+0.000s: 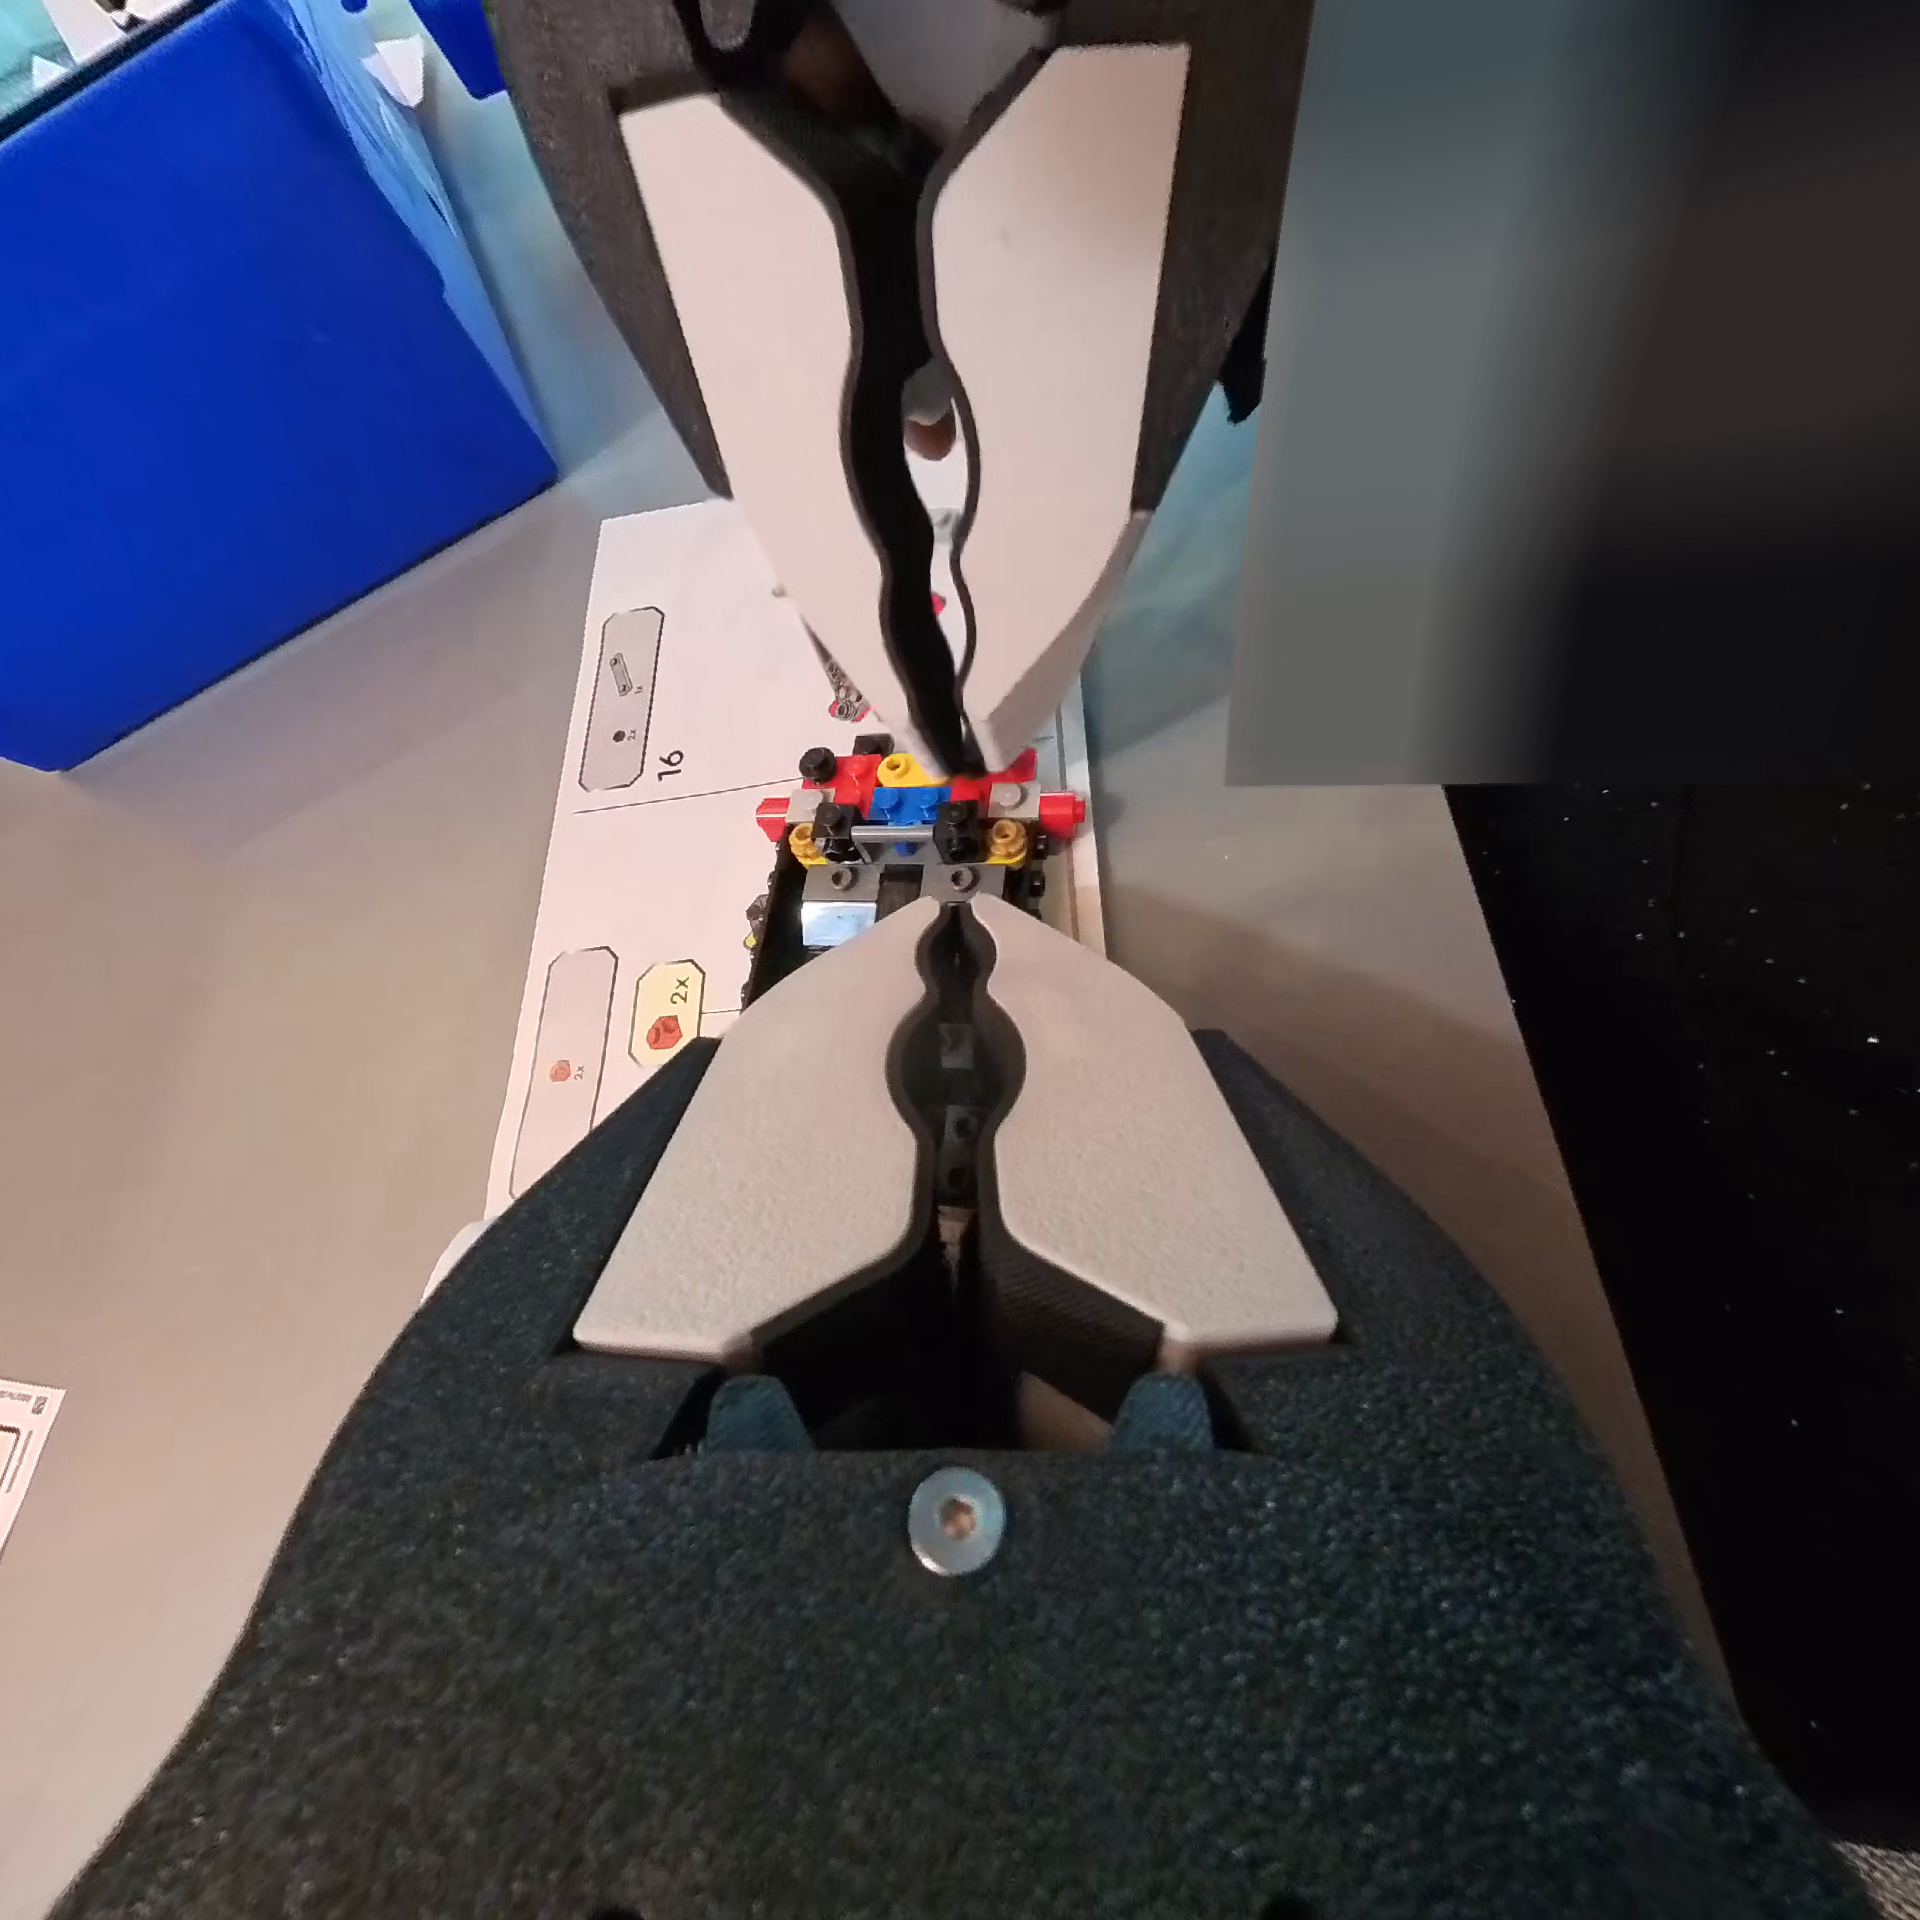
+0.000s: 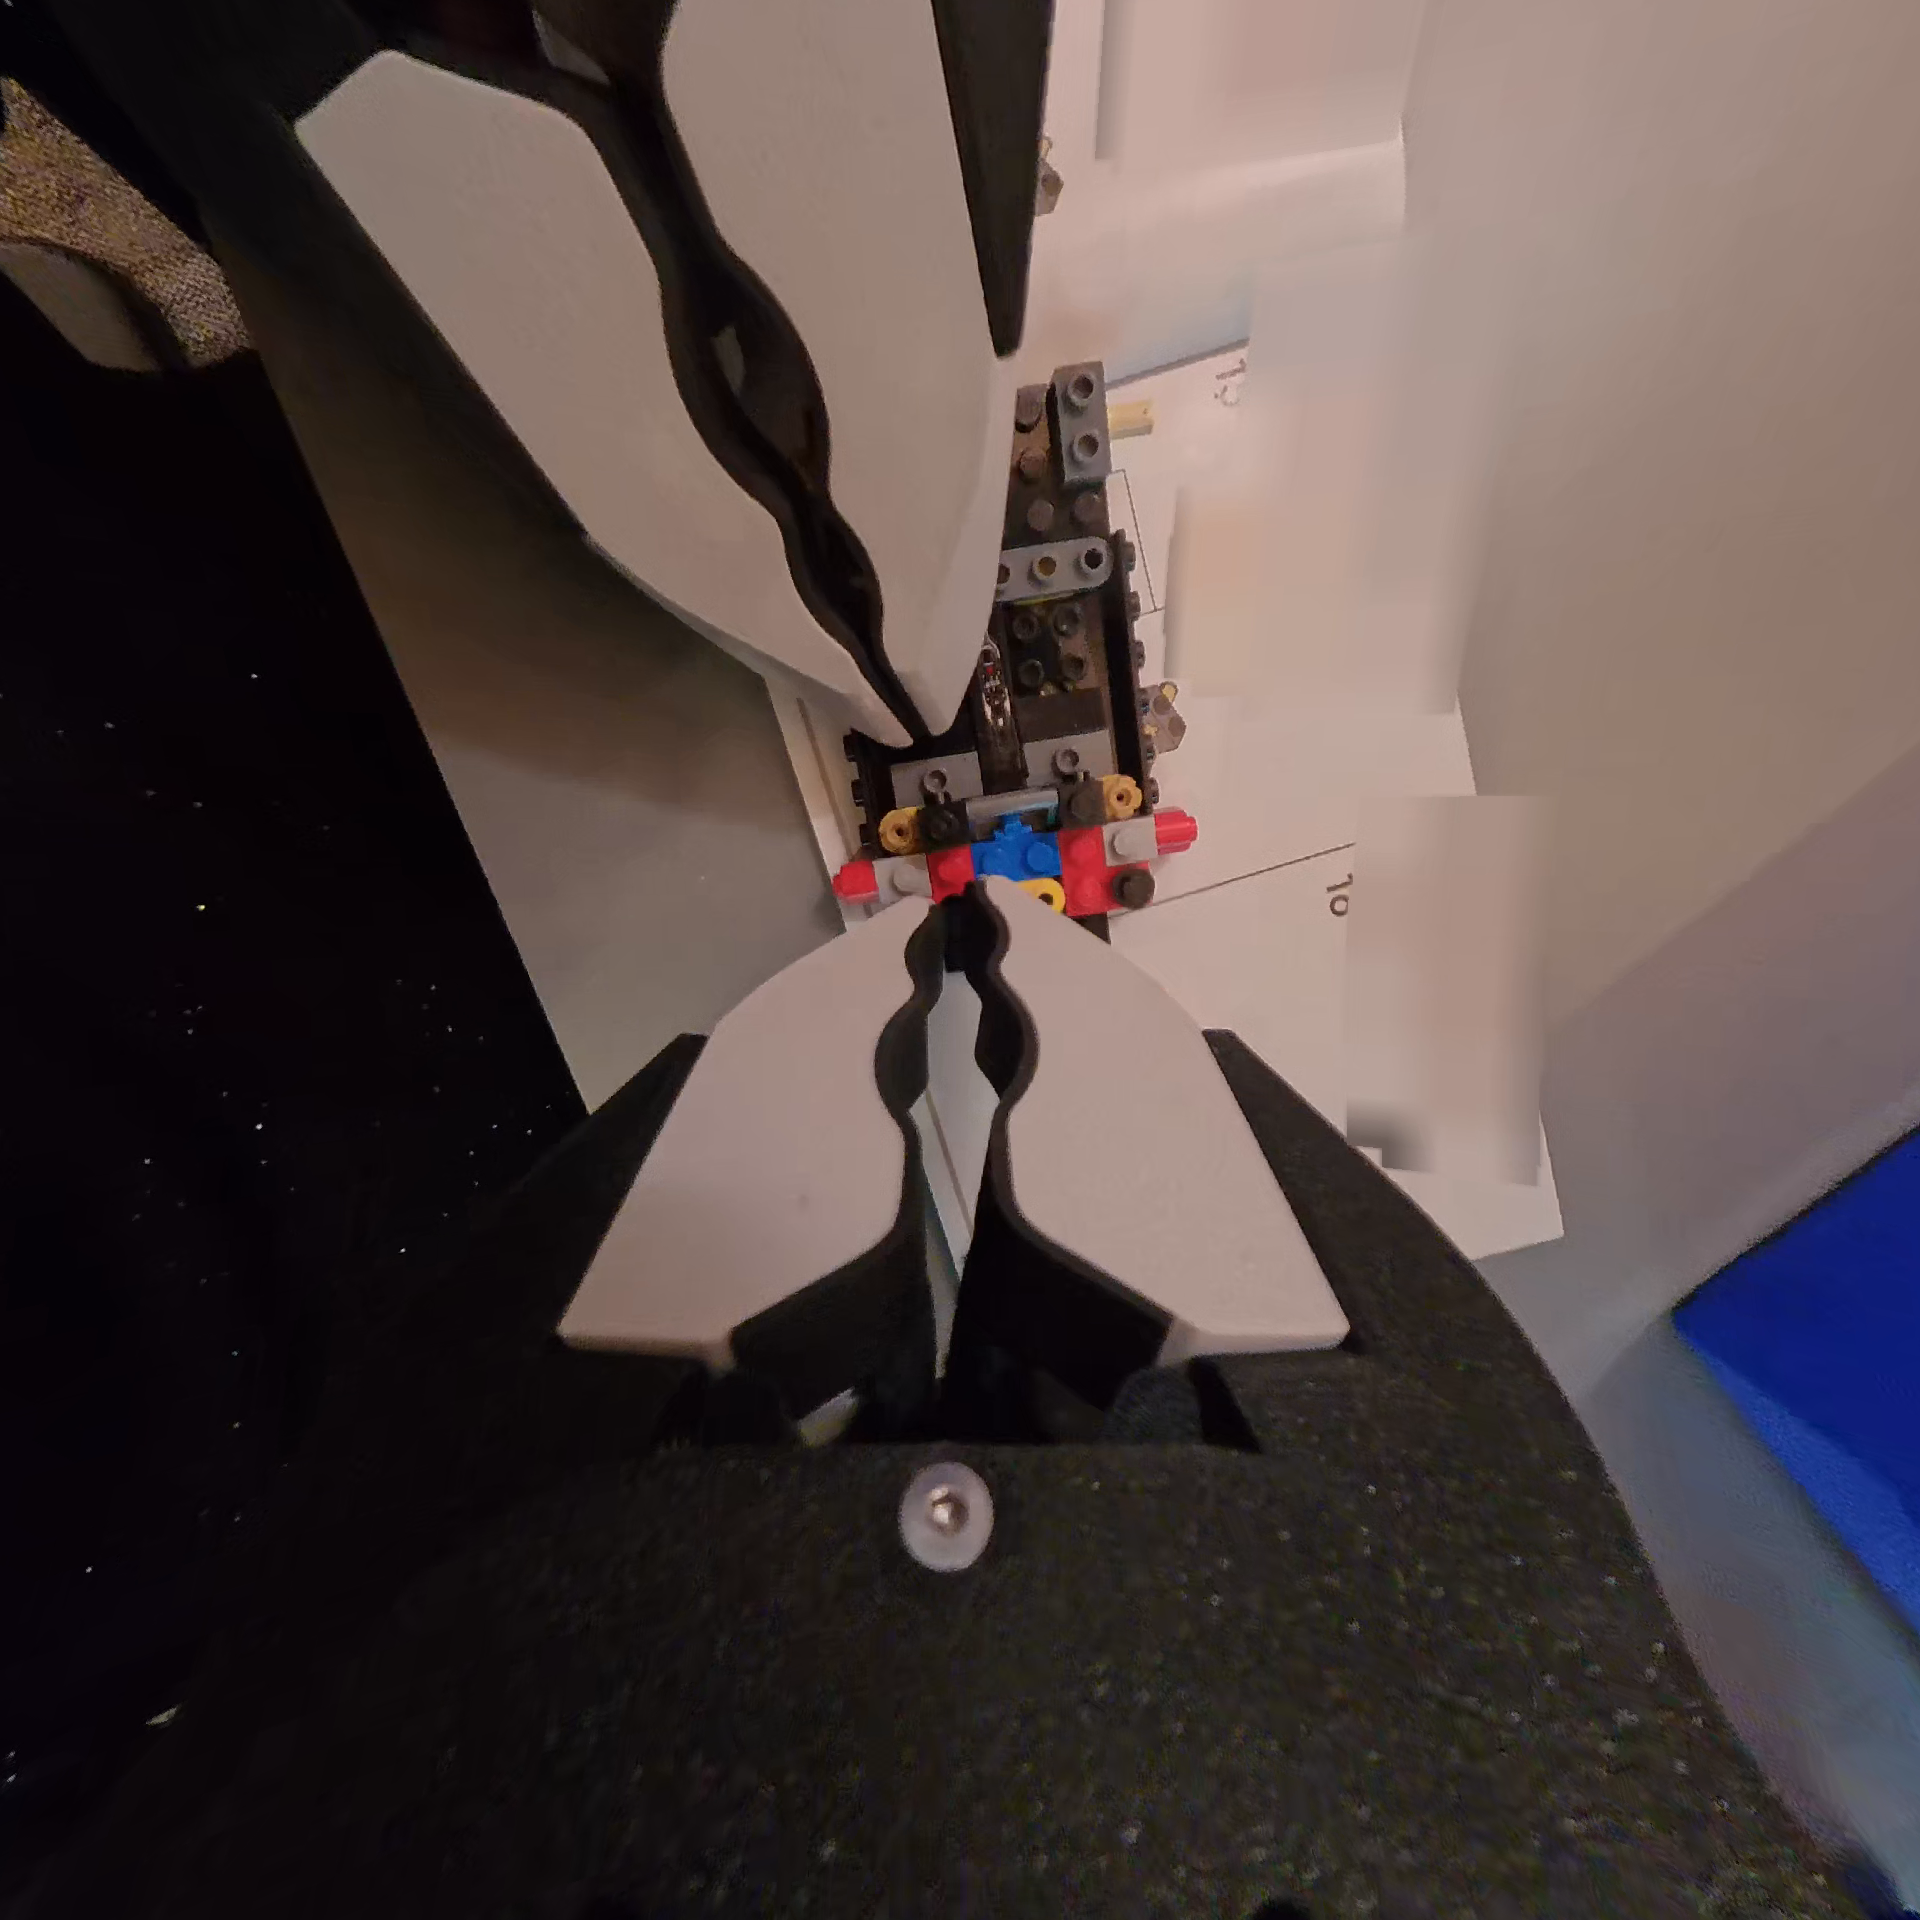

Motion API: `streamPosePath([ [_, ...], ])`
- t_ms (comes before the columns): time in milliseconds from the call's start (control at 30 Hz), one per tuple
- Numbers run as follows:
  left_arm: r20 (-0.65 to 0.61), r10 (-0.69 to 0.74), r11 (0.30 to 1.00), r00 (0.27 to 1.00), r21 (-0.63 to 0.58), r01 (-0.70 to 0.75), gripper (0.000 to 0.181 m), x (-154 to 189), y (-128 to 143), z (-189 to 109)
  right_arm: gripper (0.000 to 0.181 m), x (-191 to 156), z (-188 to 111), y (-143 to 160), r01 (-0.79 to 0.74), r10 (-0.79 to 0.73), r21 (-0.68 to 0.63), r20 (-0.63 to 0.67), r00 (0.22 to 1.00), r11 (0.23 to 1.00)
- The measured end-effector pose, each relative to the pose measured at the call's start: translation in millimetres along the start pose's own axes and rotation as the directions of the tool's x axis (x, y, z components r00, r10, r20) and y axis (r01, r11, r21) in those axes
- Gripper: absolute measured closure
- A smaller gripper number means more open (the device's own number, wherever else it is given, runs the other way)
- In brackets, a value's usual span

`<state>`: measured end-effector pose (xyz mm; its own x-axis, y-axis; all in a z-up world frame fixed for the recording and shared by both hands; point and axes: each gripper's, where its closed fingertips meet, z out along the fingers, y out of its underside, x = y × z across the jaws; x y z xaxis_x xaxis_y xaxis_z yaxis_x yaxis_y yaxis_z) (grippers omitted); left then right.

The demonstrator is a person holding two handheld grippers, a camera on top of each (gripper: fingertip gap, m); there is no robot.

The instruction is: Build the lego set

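Note:
The lego model (image 1: pixel 914 821) lies on the open instruction booklet (image 1: pixel 665 894). It has a black frame with a red, blue, yellow and grey front row. My left gripper (image 1: pixel 951 909) is shut on the model's black frame near its rear. In the right wrist view it (image 2: pixel 914 727) pinches the frame's left wall. My right gripper (image 2: pixel 961 896) has its tips nearly together on a small black piece, pressed against the red bricks of the model's (image 2: pixel 1023 852) front row. In the left wrist view it (image 1: pixel 961 758) comes in from above.
A blue bin (image 1: pixel 229 395) stands at the back left on the grey table (image 1: pixel 260 987) and also shows in the right wrist view (image 2: pixel 1829 1382). The table edge drops to a dark floor (image 1: pixel 1714 1247) on the right. A paper label (image 1: pixel 21 1455) lies at the left edge. Only a small space, under 4 cm, lies between the two pairs of fingers.

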<state>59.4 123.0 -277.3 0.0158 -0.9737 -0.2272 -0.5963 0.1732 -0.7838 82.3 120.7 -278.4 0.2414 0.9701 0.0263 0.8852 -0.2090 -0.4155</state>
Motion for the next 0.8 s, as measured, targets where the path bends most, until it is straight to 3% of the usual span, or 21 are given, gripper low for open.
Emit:
streamPosePath([
  [233, 0.000, -0.002, 1.000, 1.000, -0.004, 0.002, 0.181, -1, 1, 0, 0.180, -2, 1, -3, -0.032, 0.031, 0.012, 0.055, 0.998, 0.999],
  [367, 0.004, 0.001, 1.000, 1.000, -0.004, -0.001, 0.181, -1, 1, 0, 0.166, -4, -10, -7, -0.070, 0.060, 0.105, 0.094, 0.994, 0.992],
  [500, 0.009, 0.006, 1.000, 1.000, -0.003, -0.006, 0.181, -1, 1, 0, 0.180, 1, -9, -4, -0.076, 0.065, 0.138, 0.078, 0.995, 0.987],
  [800, 0.011, -0.002, 1.000, 1.000, -0.006, 0.002, 0.181, -2, 1, 1, 0.181, 2, -2, -1, -0.112, 0.101, 0.122, 0.094, 0.991, 0.986],
])
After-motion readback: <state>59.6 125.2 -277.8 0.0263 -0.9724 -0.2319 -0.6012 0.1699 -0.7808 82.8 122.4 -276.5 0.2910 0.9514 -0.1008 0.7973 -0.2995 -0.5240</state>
